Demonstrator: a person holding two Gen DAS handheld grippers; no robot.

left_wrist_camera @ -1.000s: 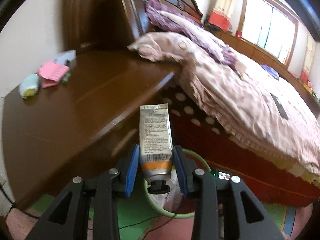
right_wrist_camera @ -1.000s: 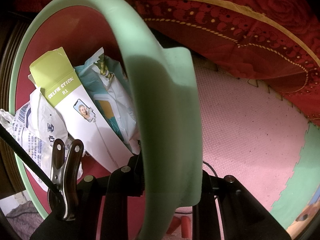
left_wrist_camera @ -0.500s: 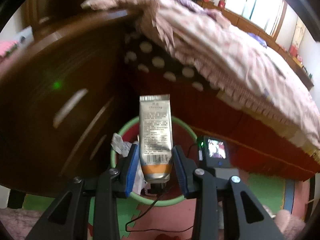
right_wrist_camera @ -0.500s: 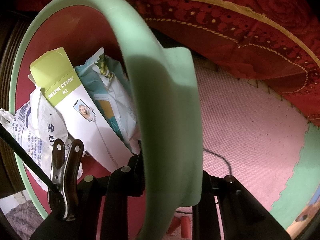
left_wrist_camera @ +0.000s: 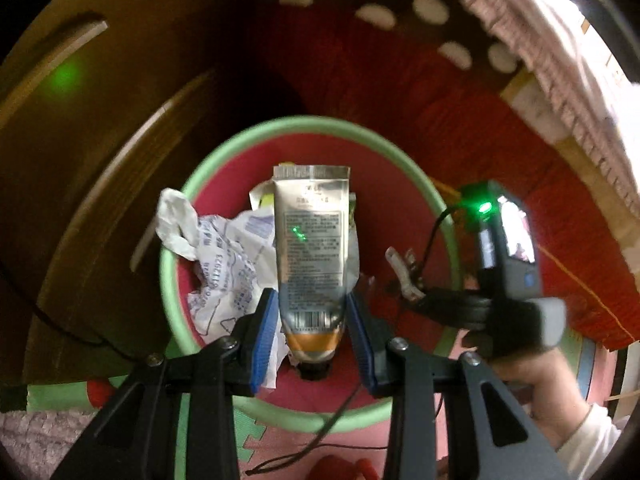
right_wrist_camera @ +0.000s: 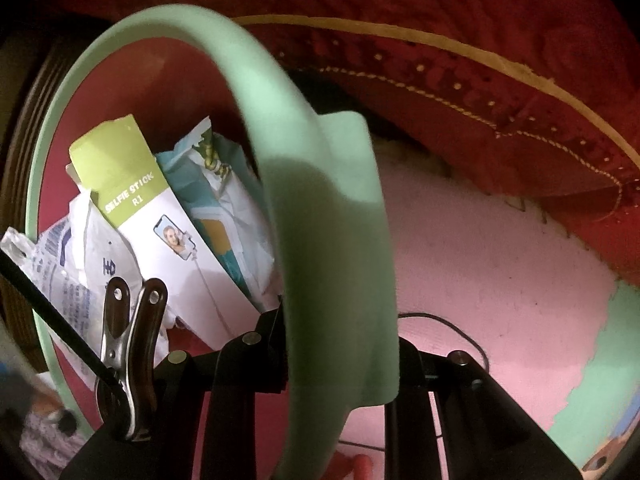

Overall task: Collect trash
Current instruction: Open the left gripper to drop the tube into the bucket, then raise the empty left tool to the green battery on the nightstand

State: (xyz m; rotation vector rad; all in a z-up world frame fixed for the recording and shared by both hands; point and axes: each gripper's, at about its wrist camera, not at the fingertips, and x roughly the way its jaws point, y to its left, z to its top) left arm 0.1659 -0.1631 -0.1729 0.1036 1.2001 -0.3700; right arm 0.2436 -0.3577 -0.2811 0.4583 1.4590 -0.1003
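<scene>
pointing steeply down, left claw (left_wrist_camera: 312, 336) gripping tube (left_wrist_camera: 311, 256), over bin (left_wrist_camera: 176, 248)

- Left gripper (left_wrist_camera: 313, 334): black angular finger arms, each faced with a blue pad (left_wrist_camera: 262, 342); one silver round-head screw per arm near the pad, a second further out.
- Right gripper (right_wrist_camera: 340, 344): same black arms, silver screws (right_wrist_camera: 252, 338); a steel spring clip (right_wrist_camera: 128, 356) on its left side pins a thin black cable.
- Right unit body (seen from the left wrist view): dark housing, green lamp (left_wrist_camera: 485, 208), small lit screen.
- Sleeve (left_wrist_camera: 588, 440): white, at the wrist.
</scene>
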